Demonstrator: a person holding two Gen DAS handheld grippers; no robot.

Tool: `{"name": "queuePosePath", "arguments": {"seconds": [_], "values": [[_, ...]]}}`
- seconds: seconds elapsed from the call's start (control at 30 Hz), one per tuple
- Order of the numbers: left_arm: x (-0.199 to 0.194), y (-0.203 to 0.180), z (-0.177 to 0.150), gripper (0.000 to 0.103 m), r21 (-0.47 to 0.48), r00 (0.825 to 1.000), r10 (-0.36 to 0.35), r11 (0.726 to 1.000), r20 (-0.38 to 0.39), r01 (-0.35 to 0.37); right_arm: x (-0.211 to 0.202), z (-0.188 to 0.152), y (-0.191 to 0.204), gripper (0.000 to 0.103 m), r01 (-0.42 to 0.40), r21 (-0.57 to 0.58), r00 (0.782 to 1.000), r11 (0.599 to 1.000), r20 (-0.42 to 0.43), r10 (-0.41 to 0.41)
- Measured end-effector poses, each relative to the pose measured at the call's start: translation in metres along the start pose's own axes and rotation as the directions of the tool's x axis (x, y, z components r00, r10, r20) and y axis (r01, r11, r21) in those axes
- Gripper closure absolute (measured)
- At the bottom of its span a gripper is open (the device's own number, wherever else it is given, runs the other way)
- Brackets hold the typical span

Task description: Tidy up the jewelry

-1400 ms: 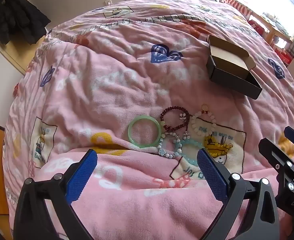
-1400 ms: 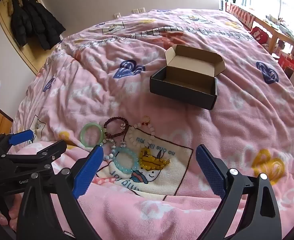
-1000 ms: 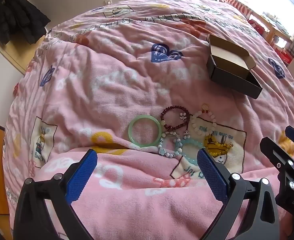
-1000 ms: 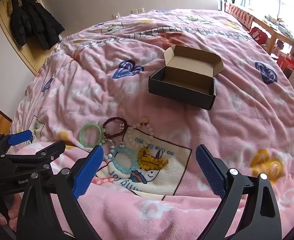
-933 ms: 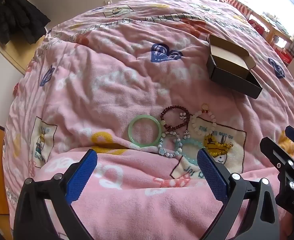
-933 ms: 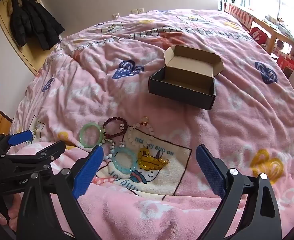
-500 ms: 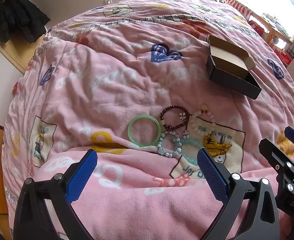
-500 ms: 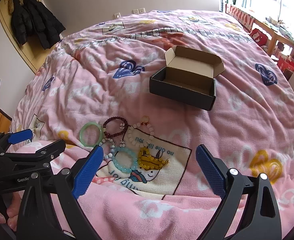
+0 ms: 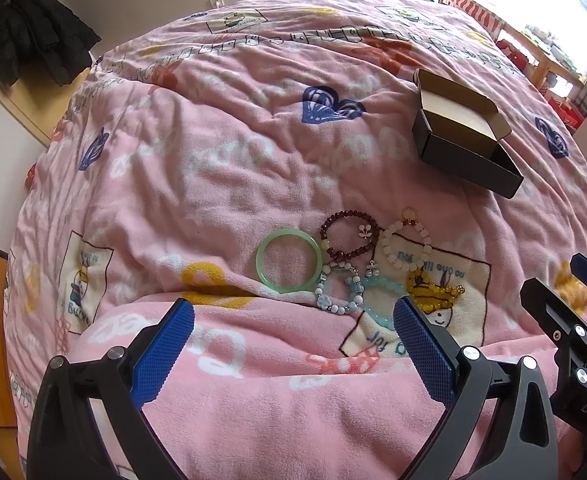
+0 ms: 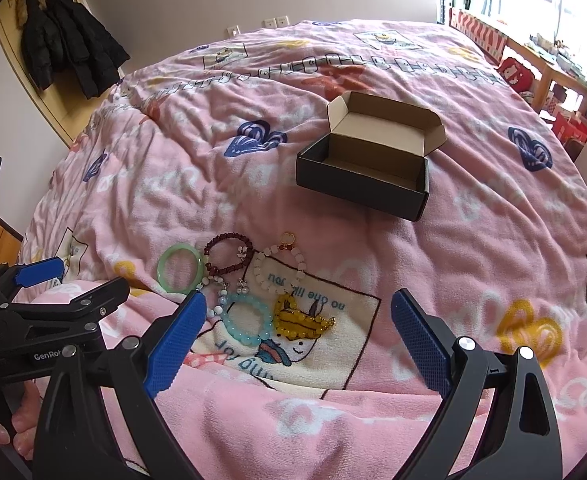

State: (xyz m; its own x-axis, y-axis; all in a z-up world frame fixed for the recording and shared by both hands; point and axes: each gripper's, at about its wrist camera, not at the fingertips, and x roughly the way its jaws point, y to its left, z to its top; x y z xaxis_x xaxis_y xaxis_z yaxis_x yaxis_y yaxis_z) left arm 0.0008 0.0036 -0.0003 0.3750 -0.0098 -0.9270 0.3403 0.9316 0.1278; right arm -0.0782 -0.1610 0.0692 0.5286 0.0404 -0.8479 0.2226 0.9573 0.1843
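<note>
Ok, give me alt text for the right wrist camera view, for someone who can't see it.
Six bracelets lie clustered on a pink printed blanket, among them a plain green bangle, a dark red beaded bracelet and a pale blue beaded bracelet. Beyond them sits an open, empty black cardboard box. The right tool is open in the foreground.

bare blanket [image 10: 473,248] around box [image 10: 363,178], bracelets [image 10: 245,284] clustered

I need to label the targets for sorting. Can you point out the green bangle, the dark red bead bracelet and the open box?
green bangle [image 9: 262,268]: left wrist view, left rim.
dark red bead bracelet [image 9: 343,215]: left wrist view, top beads.
open box [image 10: 357,184]: right wrist view, front wall.
</note>
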Motion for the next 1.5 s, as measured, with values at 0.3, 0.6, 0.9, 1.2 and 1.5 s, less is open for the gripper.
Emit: {"name": "queuePosePath", "arguments": {"seconds": [0.3, 0.6, 0.9, 1.2, 1.5], "values": [[-0.001, -0.001, 0.000, 0.005, -0.002, 1.000, 0.006, 1.000, 0.004, -0.006, -0.001, 0.001, 0.001, 0.012, -0.001, -0.001, 1.000, 1.000, 0.000, 0.001], [-0.002, -0.002, 0.002, 0.005, -0.005, 1.000, 0.010, 1.000, 0.007, -0.010, 0.000, 0.000, -0.004, 0.012, 0.013, -0.010, 1.000, 1.000, -0.002, -0.013], [-0.005, 0.004, 0.005, 0.005, -0.013, 1.000, 0.009, 1.000, 0.011, -0.009, 0.000, 0.000, -0.002, 0.012, 0.017, -0.011, 1.000, 1.000, 0.000, -0.017], [-0.005, 0.005, 0.004, 0.005, -0.012, 1.000, 0.007, 1.000, 0.011, -0.007, -0.001, 0.000, -0.002, 0.012, 0.018, -0.015, 1.000, 1.000, -0.002, -0.019], [-0.005, 0.005, 0.004, 0.005, -0.011, 1.000, 0.008, 1.000, 0.015, -0.008, -0.001, 0.000, -0.002, 0.012, 0.021, -0.014, 1.000, 1.000, -0.001, -0.021]]}}
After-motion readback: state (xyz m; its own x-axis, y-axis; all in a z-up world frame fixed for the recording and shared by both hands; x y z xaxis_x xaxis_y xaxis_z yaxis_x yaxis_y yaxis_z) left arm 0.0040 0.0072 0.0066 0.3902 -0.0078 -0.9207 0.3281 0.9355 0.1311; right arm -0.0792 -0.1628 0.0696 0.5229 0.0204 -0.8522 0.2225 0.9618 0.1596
